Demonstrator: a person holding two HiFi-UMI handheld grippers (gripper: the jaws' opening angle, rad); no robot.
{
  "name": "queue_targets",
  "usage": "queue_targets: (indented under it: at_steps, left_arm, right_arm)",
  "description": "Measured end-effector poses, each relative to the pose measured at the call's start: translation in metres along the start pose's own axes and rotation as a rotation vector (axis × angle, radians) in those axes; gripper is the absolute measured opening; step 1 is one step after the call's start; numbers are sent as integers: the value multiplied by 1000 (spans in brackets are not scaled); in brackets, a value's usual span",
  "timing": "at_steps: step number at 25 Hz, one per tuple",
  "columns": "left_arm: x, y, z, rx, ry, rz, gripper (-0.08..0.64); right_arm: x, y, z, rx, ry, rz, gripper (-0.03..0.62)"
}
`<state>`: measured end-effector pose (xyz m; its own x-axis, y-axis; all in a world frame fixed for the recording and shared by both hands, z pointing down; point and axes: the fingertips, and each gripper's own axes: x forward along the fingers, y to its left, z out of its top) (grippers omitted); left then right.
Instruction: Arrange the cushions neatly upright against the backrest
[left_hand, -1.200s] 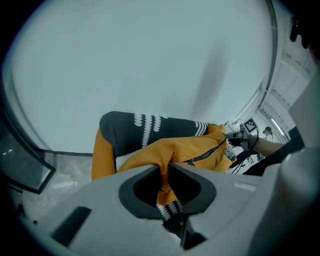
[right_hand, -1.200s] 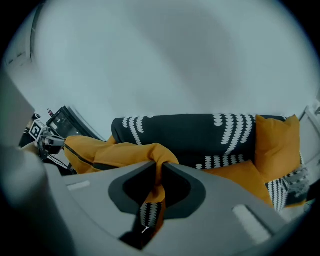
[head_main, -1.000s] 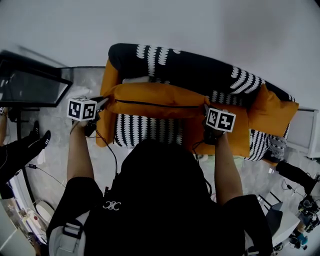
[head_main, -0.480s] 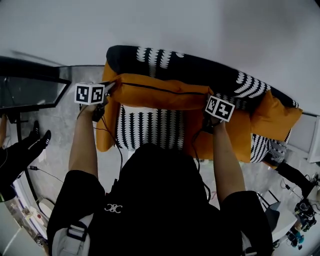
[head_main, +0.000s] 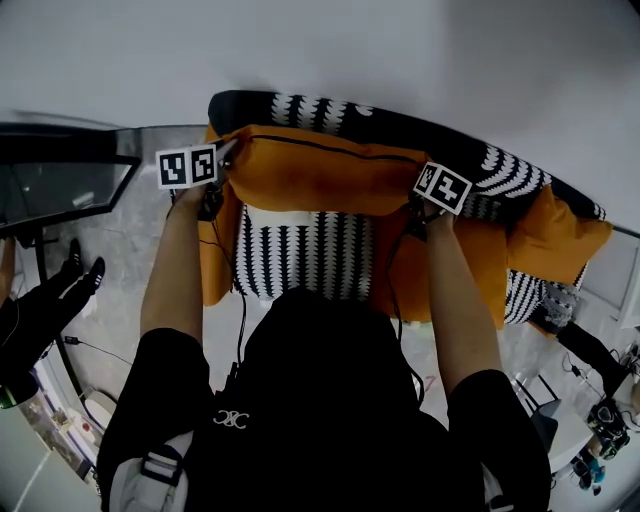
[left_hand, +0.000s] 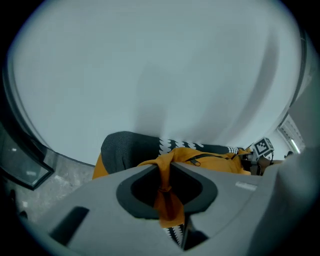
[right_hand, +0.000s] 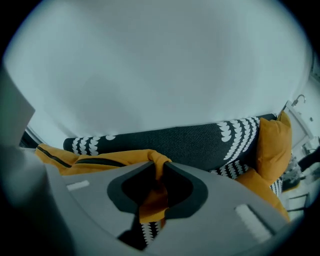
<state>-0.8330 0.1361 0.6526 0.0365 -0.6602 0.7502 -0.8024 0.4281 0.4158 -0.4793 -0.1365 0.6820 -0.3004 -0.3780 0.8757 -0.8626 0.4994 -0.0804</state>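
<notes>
Our left gripper (head_main: 226, 155) and right gripper (head_main: 414, 200) each clamp a corner of the long orange cushion (head_main: 320, 175). Their jaws have just been easing apart slightly, with fabric between them. The cushion hangs above the sofa seat (head_main: 300, 255), close before the backrest (head_main: 400, 125).

The orange cushion (head_main: 320, 175) hides much of the backrest (head_main: 395, 125); the person's body (head_main: 320, 400) covers the seat's (head_main: 300, 250) front.

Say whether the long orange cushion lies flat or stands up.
Up: the long orange cushion is raised along the black patterned backrest, leaving the striped seat exposed.
</notes>
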Motion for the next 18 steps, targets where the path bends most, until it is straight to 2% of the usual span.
queue_targets:
  at_steps: [3, 4, 5, 7, 8, 10, 11, 12, 13, 15, 18]
  left_arm:
    - [6, 20, 14, 8, -53, 75, 92]
    - [6, 29, 21, -2, -83, 101, 106]
    - [4, 38, 29, -19, -120, 129, 134]
    - [-6, 53, 45, -40, -192, 191, 236]
    - [-12, 55, 51, -33, -212, 214, 267]
    - [-22, 49, 57, 15, -221, 237, 272]
    - [-25, 43, 58, 47, -219, 244, 271]
    - [-28, 37, 57, 78, -215, 250, 241]
    - [-32, 30, 56, 102, -215, 256, 174]
    - [-39, 17, 52, 122, -233, 254, 5]
    - [-47, -11, 47, 123, -264, 203, 6]
  right_arm:
    - [7, -4, 18, 5, -81, -90, 93]
    - [6, -3, 27, 6, -121, -127, 127]
    - [4, 0, 34, 7, -150, -146, 148]
    - [0, 10, 41, 17, -174, -136, 186]
    - [-4, 14, 42, 23, -180, -121, 186]
    - [-12, 20, 40, 23, -184, -89, 172]
    - [-16, 22, 38, 18, -184, -73, 111]
    - [-21, 25, 36, 11, -187, -55, 38]
    - [-26, 28, 34, 2, -194, -35, 8]
    - [-39, 38, 30, -15, -213, 17, 6]
    - [-58, 52, 25, -40, -244, 91, 6]
